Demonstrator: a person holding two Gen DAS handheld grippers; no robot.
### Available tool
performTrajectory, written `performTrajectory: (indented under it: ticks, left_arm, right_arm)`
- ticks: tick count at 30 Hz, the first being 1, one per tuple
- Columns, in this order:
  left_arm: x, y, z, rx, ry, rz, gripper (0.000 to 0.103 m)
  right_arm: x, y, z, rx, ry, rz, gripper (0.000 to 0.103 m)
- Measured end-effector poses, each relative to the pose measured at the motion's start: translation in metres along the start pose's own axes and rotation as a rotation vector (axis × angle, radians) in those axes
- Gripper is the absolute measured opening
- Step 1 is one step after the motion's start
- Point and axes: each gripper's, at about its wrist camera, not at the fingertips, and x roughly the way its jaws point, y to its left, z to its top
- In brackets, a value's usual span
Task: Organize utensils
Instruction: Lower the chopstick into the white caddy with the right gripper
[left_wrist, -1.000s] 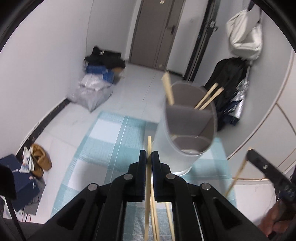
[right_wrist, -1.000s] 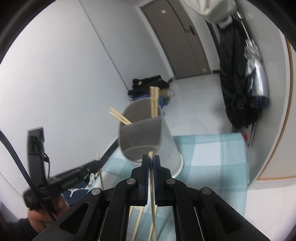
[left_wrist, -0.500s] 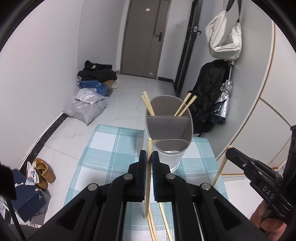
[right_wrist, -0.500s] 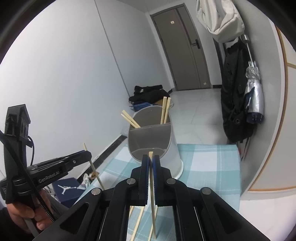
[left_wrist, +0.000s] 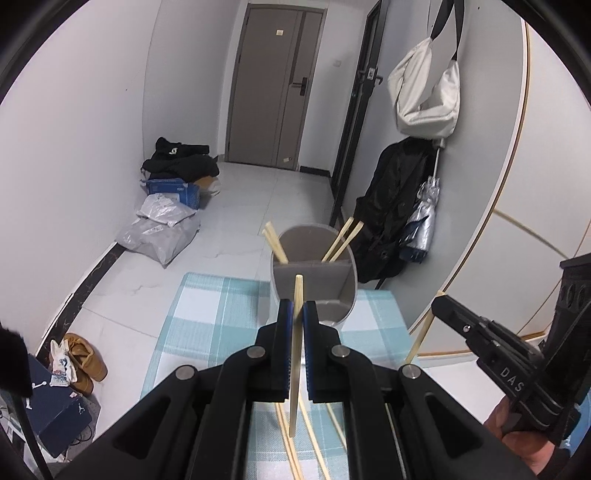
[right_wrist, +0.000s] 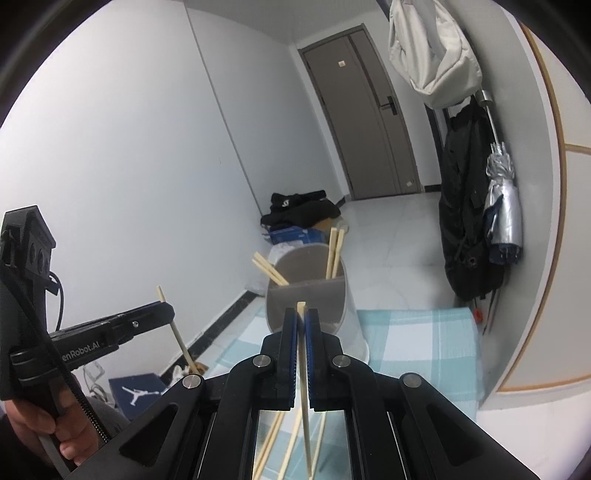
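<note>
Grey oval divided plastic utensil holder (left_wrist: 314, 273) — upright on the teal checked mat (left_wrist: 207, 314); two pairs of pale wooden chopsticks (left_wrist: 341, 240) lean out of its rear compartment.

Left gripper (left_wrist: 298, 314) — jaws pressed on one wooden chopstick (left_wrist: 295, 354), long axis near vertical, short of the holder.

Right gripper (right_wrist: 300, 321) — pinching a second chopstick (right_wrist: 303, 373), likewise upright, just before the holder.

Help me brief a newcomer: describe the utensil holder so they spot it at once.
On the teal checked mat before the grey door stands a white oval utensil holder, grey inside and split by dividers. Four chopsticks lean in its far compartments, unlike the loose chopsticks lying on the mat.
</note>
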Motion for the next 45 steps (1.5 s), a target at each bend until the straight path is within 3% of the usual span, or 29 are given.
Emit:
performTrajectory:
  ticks: [17, 33, 39, 45]
  left_arm:
    - [-0.002, -0.005, 0.075, -0.015, -0.085, -0.064, 0.002]
    - [0.046, 0.003, 0.147, -0.021, -0.121, -0.093, 0.002]
    - [0.074, 0.008, 0.143, 0.025, -0.087, -0.093, 0.002]
    - [0.1, 0.017, 0.134, 0.038, -0.03, -0.109, 0.002]
  right_arm:
    - [0.003, 0.003, 0.075, 0.028, -0.072, 0.031, 0.003]
    - [0.063, -0.008, 0.172, 0.054, -0.169, 0.051, 0.004]
    - [0.093, -0.015, 0.172, 0.034, -0.194, 0.029, 0.004]
    - [0.126, -0.025, 0.154, 0.04, -0.145, 0.03, 0.004]
